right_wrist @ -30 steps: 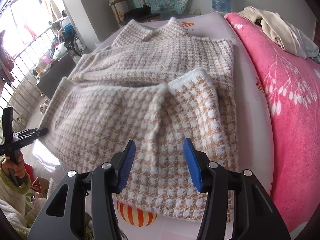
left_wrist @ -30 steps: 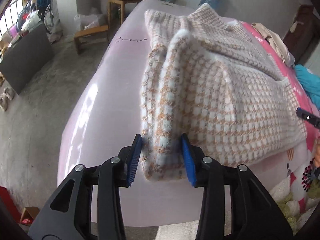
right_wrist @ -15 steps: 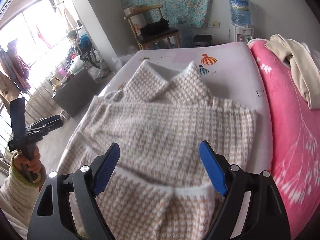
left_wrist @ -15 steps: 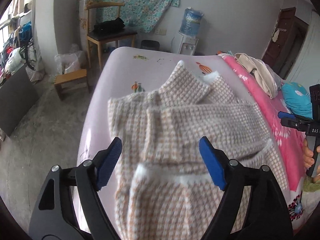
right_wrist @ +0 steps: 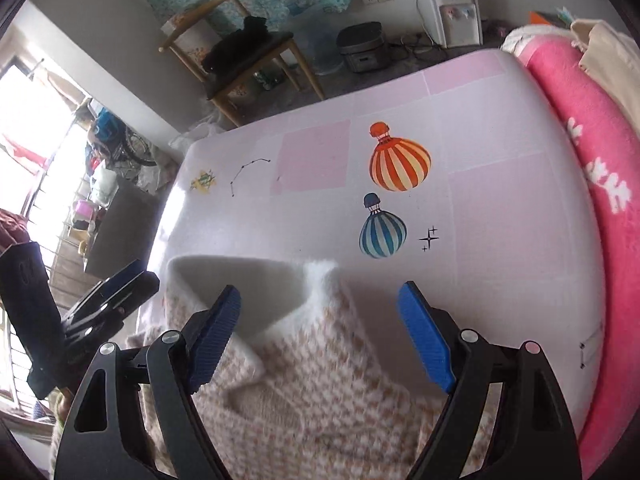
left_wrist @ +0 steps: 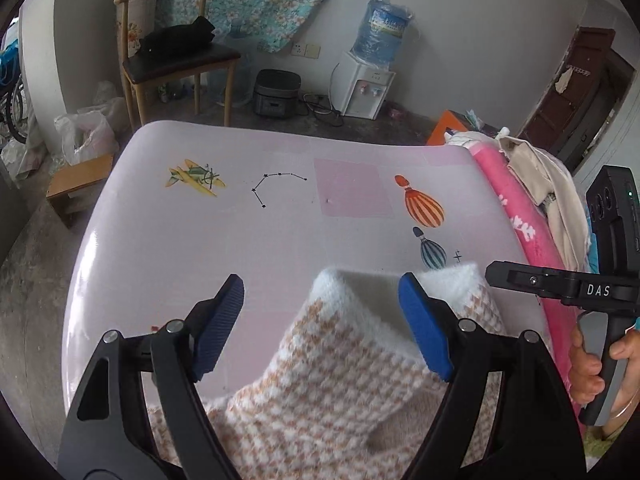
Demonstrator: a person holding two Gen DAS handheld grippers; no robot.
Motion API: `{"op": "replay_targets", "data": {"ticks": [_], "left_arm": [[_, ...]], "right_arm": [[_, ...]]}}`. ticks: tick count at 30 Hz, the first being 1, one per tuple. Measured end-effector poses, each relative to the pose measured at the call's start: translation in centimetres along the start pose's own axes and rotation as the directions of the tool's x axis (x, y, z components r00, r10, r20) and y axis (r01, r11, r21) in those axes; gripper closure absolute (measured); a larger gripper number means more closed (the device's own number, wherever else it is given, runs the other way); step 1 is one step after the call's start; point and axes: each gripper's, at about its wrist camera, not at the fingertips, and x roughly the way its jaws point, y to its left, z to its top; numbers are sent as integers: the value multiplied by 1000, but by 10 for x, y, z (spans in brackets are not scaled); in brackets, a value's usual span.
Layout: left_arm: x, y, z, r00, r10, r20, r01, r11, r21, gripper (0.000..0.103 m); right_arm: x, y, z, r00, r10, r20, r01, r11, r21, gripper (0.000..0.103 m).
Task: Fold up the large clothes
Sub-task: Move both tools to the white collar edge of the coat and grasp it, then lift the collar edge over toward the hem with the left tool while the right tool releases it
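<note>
Now the left claw point(left_wrist: 320, 320) is seen spread wide, nothing gripped, above the near part of the bed point(left_wrist: 192, 240), with the sweater point(left_wrist: 340, 392) lying beneath and between its fingers. Likewise the right claw point(right_wrist: 320, 324) is held open and empty over the sweater point(right_wrist: 312, 392), whose white collar points toward the far end of the bed point(right_wrist: 500, 208). Only from the left wrist are a hand point(left_wrist: 592, 364) on the right claw's handle and the water bottle point(left_wrist: 382, 28) set on its dispenser shown whole. Only from the right wrist are the bright window and the clutter at far left revealed. A dark bundle point(left_wrist: 176, 38) is carried on the chair point(left_wrist: 176, 64).
</note>
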Motion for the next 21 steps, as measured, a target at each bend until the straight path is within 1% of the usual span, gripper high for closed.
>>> {"op": "replay_targets", "data": {"ticks": [1,3,4,5,6,7,8,9,10,11,12,16,18,21], "left_arm": [[9,0,0,1000,5,-12,-5,1000,-10,28],[23,-3,0,999,21,-32,-21,1000,-3,37],[28,-4,-1,998,37,-42,-36,999,6,40],[32,-3,-2,998,51,-49,-51,999,10,49],[36,-4,-3,997,54,-60,-53,999,10,58],[36,-2,-6,997,38,-67,-38,999,4,63],[34,-2,-8,998,23,-65,-23,1000,0,74],[30,-4,-9,998,21,-58,-20,1000,4,77],[24,-7,-10,999,22,-44,-21,1000,19,80],[17,-10,-12,999,21,-32,-20,999,39,84],[9,-14,-13,1000,20,-20,-19,998,61,87],[-34,-30,-27,1000,-1,20,-2,989,150,90],[-57,-36,-41,999,-15,33,8,980,197,91],[-88,-40,-76,1000,-22,23,15,962,273,91]], "right_arm": [[10,-4,5,1000,5,-14,-5,1000,20,24],[27,-10,11,999,16,-42,-14,999,40,33],[35,-11,13,998,9,-60,-7,999,35,36],[40,-12,13,998,-2,-68,4,999,33,44],[45,-12,12,997,-7,-82,9,1000,27,58],[49,-12,11,996,-10,-94,12,1000,23,68],[50,-12,9,995,-2,-96,5,1000,25,80],[48,-10,7,996,16,-92,-15,1000,18,88],[42,-5,4,996,20,-82,-20,1000,-7,89],[35,3,1,998,3,-63,-6,999,-46,90],[27,10,-1,999,-6,-50,2,996,-87,91],[-9,40,-26,999,-37,-14,33,974,-226,91],[-27,50,-46,999,-39,-6,36,961,-273,91],[-44,59,-87,999,-43,-21,33,937,-347,91]]}}
